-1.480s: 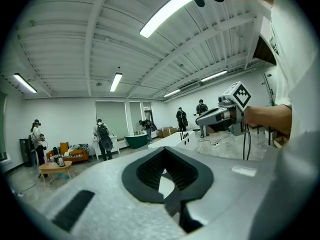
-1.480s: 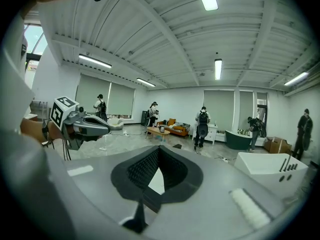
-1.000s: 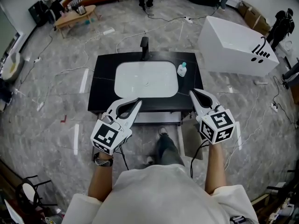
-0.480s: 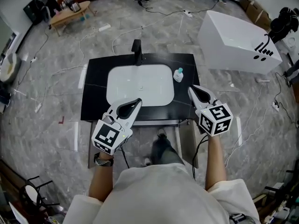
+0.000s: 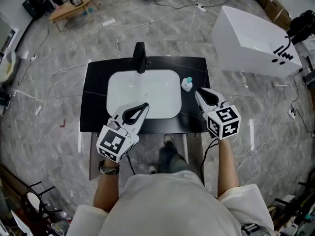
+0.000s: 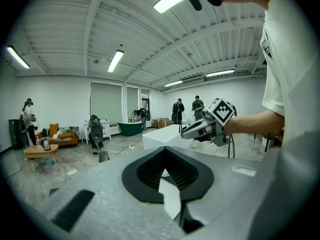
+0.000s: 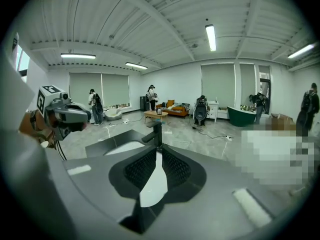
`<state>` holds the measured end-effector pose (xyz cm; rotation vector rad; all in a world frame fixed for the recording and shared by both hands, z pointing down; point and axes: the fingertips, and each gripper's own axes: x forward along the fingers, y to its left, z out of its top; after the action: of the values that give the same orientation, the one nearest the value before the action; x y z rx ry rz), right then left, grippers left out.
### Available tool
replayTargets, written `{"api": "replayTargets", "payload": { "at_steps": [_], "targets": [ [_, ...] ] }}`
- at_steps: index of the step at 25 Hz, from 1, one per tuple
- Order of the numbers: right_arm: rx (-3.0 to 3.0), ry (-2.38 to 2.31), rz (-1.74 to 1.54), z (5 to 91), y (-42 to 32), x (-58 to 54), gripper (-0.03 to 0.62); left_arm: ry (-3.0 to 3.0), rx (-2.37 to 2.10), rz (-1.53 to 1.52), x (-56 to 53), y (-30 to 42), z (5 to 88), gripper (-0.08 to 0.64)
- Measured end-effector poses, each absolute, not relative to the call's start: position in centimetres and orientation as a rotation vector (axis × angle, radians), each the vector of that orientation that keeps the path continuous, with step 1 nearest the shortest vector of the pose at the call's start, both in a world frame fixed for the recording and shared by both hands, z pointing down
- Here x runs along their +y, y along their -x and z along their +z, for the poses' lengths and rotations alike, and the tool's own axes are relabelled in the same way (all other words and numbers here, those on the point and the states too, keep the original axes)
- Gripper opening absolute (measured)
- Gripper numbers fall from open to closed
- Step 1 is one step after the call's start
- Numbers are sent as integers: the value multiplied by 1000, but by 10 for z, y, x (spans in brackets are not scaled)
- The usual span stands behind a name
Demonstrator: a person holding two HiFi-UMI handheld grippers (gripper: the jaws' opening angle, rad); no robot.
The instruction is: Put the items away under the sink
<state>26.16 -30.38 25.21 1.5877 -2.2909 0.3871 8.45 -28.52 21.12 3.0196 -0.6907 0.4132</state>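
Observation:
A black vanity top (image 5: 93, 97) with a white basin (image 5: 142, 95) and a black faucet (image 5: 140, 57) stands before me. A small white bottle with a teal cap (image 5: 186, 84) sits on the top, right of the basin. My left gripper (image 5: 144, 106) hovers over the basin's front left rim, shut and holding nothing. My right gripper (image 5: 198, 94) is also shut and empty, its tip just to the right of and below the bottle. The left gripper view shows its own shut jaws (image 6: 164, 151) and the right gripper (image 6: 200, 129). In the right gripper view, the faucet (image 7: 155, 129) stands beyond its shut jaws (image 7: 157, 151).
Two grey cabinet doors stand open below the vanity front, one at the left (image 5: 94, 154) and one at the right (image 5: 195, 149). A white bathtub (image 5: 253, 36) lies at the back right. Cables (image 5: 162, 21) trail across the marble floor. People stand far back.
The vanity has drawn nearer and lower in the head view. Both grippers now reach over its front edge, the right one closer to the bottle. Both stay shut.

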Motion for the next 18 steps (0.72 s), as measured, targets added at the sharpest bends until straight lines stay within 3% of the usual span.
{"api": "replayTargets", "payload": {
  "at_steps": [18],
  "targets": [
    [-2179,-1409,549,367,-297,-379,111,-2899,-733,538,-345,-113,268,6]
  ]
}}
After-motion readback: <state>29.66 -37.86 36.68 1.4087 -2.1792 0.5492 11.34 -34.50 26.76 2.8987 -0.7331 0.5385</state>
